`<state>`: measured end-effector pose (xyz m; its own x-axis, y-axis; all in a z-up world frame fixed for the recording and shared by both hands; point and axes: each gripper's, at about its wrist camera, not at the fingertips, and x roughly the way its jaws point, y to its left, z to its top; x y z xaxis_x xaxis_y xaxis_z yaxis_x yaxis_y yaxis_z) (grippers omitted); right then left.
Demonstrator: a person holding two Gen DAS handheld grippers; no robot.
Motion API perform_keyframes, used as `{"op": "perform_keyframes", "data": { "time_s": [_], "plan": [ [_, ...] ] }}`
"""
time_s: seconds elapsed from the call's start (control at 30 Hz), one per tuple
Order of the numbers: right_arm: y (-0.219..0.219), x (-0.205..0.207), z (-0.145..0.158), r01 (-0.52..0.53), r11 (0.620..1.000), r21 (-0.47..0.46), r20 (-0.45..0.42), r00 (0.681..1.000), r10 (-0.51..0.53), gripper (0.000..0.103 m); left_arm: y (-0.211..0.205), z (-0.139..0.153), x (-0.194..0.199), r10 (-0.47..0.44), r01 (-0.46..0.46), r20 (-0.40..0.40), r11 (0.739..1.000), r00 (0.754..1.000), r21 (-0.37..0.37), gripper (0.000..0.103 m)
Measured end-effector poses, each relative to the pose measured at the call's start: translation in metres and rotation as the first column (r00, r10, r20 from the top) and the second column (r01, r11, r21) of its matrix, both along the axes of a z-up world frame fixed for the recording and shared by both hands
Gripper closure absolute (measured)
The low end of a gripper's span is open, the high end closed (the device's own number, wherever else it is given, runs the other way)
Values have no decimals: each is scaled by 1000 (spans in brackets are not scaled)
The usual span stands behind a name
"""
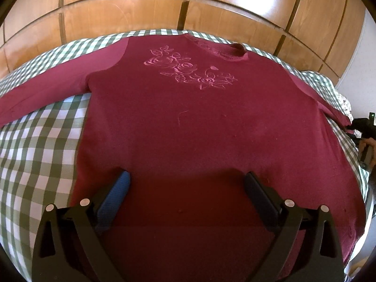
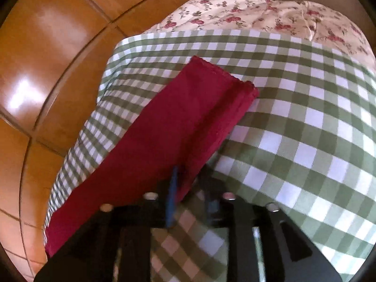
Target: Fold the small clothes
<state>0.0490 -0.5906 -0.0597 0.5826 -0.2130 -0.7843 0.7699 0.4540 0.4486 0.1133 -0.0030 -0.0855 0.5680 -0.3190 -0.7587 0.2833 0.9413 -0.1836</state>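
Note:
A dark red long-sleeved top [image 1: 188, 117] with pink embroidered roses lies flat, face up, on a green-and-white checked cloth [image 1: 35, 145]. Both sleeves are spread out to the sides. My left gripper [image 1: 186, 178] is open and empty, hovering over the lower body of the top near its hem. In the right wrist view, the right sleeve [image 2: 178, 122] runs diagonally across the checked cloth [image 2: 305, 122], cuff at the far end. My right gripper [image 2: 190, 183] has its fingers close together at the sleeve's lower edge; motion blur hides whether they pinch the fabric.
Wooden wardrobe doors [image 1: 164, 7] stand behind the bed. A floral-print sheet [image 2: 258, 11] lies beyond the checked cloth. The person's hand with the other gripper [image 1: 366, 138] shows at the right edge of the left wrist view.

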Motion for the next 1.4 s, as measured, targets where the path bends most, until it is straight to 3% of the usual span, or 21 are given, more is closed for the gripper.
{"op": "perform_keyframes", "data": {
  "time_s": [0.03, 0.17, 0.27, 0.37, 0.47, 0.57, 0.67, 0.73, 0.77, 0.8, 0.83, 0.87, 0.9, 1.0, 1.13, 1.17, 1.2, 1.23, 1.27, 1.3, 1.4],
  "plan": [
    [7, -2, 7, -19, 1000, -15, -7, 1000, 19, 38, 0, 0, 0, 0, 0, 1, 1000, 1000, -2, 6],
    [58, -4, 25, -197, 980, -36, 3, 980, 197, 38, 2, 4, -2, 6, -7, -9, 1000, 1000, -4, 6],
    [111, -11, 32, -388, 921, -21, 23, 921, 388, 38, 14, 14, -10, 42, -43, -23, 998, 999, -44, 6],
    [168, -29, 33, -561, 828, 9, 45, 827, 560, 39, 37, 26, -28, 84, -86, -24, 993, 996, -83, 6],
    [215, -56, 32, -675, 737, 37, 62, 738, 672, 46, 63, 35, -54, 105, -106, -13, 991, 994, -78, 7],
    [252, -91, 20, -733, 675, 79, 49, 680, 732, 54, 85, 33, -75, 112, -115, -43, 990, 993, -81, 16],
    [268, -117, 14, -747, 659, 91, 32, 663, 748, 57, 106, 27, -98, 114, -124, -93, 987, 989, -106, 24],
    [277, -131, 12, -751, 654, 95, 15, 658, 753, 72, 114, 22, -113, 103, -119, -119, 983, 988, -137, 30],
    [280, -135, 11, -753, 651, 98, 0, 654, 756, 82, 115, 20, -119, 97, -113, -121, 984, 988, -141, 42],
    [286, -137, 11, -755, 649, 99, -18, 650, 759, 96, 114, 20, -124, 86, -102, -121, 985, 989, -137, 73],
    [288, -140, 14, -758, 647, 83, -26, 647, 762, 96, 112, 19, -126, 70, -86, -127, 989, 989, -123, 90],
    [293, -143, 20, -767, 640, 53, -40, 639, 768, 96, 113, 20, -128, 61, -77, -129, 989, 990, -125, 98],
    [292, -142, 24, -770, 637, 42, -40, 636, 771, 96, 115, 21, -130, 57, -73, -123, 989, 991, -126, 99],
    [294, -151, 34, -792, 610, 0, -68, 609, 790, 96, 119, 25, -135, 53, -63, -114, 994, 992, -85, 99],
    [294, -150, 12, -786, 618, 36, -127, 610, 783, 95, 122, 25, -143, 48, -55, -130, 997, 990, -52, 98],
    [293, -147, 10, -779, 625, 51, -113, 617, 779, 95, 121, 29, -145, 48, -54, -117, 997, 992, -46, 89],
    [291, -147, 10, -777, 627, 54, -102, 620, 778, 92, 122, 38, -148, 45, -50, -88, 997, 995, -51, 71],
    [289, -147, 12, -776, 629, 52, -100, 622, 776, 83, 123, 46, -148, 51, -55, -63, 997, 997, -59, 62],
    [283, -148, 15, -772, 634, 52, -92, 629, 772, 75, 124, 54, -147, 59, -61, -34, 995, 998, -75, 46],
    [277, -147, 18, -761, 647, 47, -84, 643, 762, 59, 125, 61, -146, 64, -64, -9, 994, 998, -90, 42],
    [250, -143, 34, -701, 713, 12, -43, 712, 700, 59, 111, 76, -130, 43, -39, 37, 994, 998, -102, 42]
  ]
}}
